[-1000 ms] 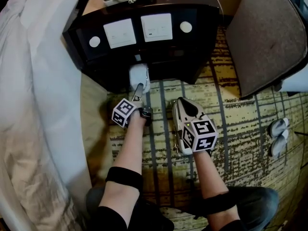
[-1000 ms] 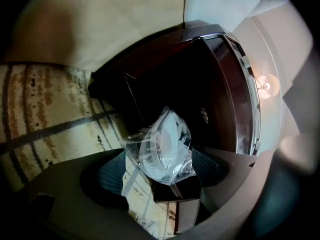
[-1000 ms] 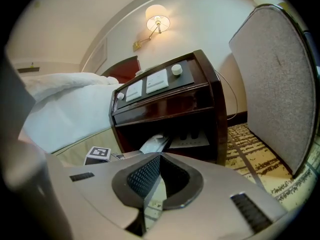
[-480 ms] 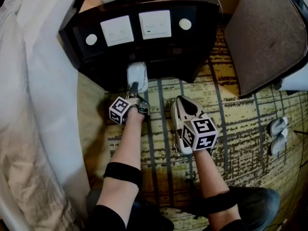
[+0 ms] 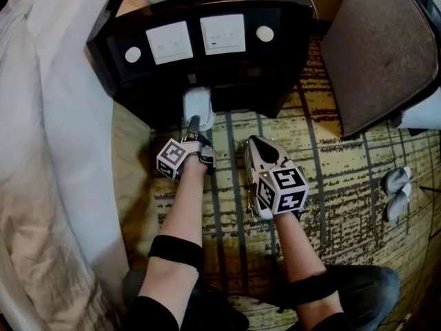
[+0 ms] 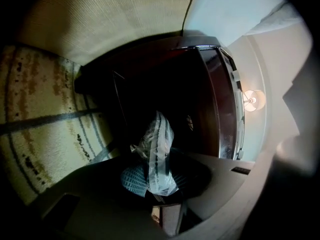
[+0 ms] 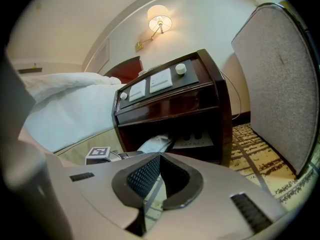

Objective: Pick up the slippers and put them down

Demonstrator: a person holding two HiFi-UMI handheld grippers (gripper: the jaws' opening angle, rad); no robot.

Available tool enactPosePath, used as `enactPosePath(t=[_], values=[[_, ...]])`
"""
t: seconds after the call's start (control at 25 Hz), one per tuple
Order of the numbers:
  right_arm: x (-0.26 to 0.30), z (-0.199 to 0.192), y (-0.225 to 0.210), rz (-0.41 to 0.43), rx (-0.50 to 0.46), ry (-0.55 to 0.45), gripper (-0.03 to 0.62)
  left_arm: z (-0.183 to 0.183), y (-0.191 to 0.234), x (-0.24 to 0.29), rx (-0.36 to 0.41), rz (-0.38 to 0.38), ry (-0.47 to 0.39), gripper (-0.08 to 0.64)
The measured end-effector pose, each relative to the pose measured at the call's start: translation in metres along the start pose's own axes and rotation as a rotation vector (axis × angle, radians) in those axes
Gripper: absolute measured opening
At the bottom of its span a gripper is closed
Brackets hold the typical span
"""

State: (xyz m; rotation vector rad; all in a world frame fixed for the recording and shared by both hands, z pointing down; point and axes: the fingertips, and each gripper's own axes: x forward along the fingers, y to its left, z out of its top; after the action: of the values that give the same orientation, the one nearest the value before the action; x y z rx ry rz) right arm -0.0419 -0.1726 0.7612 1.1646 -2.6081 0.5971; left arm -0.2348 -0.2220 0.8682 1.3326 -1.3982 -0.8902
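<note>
Evidently the pickup is under way. In the head view the wrapped slippers (image 5: 197,105) sit at twelve o'clock from the left claw (image 5: 195,126), in the open bottom shelf of the nightstand (image 5: 207,67), with their near end poking out toward the carpet (image 5: 344,178). The left claw's jaws have just been closing, and its own view shows them narrowed onto a crinkled fold of the clear plastic wrap, pads pressing on it.

The right claw (image 7: 159,158) hangs at three o'clock of the left one, over the carpet, jaws pressed together with nothing between them.

The bundle looks light and soft, so weight should be no trouble. The film looks slick and loose, though, and a pinch on wrap alone may let it slide or tear. A hold deeper in, across the slippers' folded body, would likely be surer.
</note>
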Motion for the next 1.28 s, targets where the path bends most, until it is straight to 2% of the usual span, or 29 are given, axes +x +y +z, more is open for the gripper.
enactPosePath(t=[0.48, 0.88, 1.08, 1.28], values=[[0.002, 0.011, 0.005, 0.006, 0.038, -0.023, 0.006, -0.009, -0.021, -0.068, -0.042, -0.022, -0.029, 0.098], [-0.010, 0.019, -0.008, -0.024, 0.085, -0.044, 0.006, -0.048, -0.040, -0.149, -0.102, -0.053, -0.053, 0.097], [-0.017, 0.022, -0.017, -0.046, 0.100, -0.056, 0.006, -0.061, -0.047, -0.183, -0.099, -0.097, -0.070, 0.097], [-0.017, 0.021, -0.017, -0.050, 0.112, -0.056, 0.006, -0.087, -0.048, -0.204, -0.063, -0.120, -0.015, 0.097]])
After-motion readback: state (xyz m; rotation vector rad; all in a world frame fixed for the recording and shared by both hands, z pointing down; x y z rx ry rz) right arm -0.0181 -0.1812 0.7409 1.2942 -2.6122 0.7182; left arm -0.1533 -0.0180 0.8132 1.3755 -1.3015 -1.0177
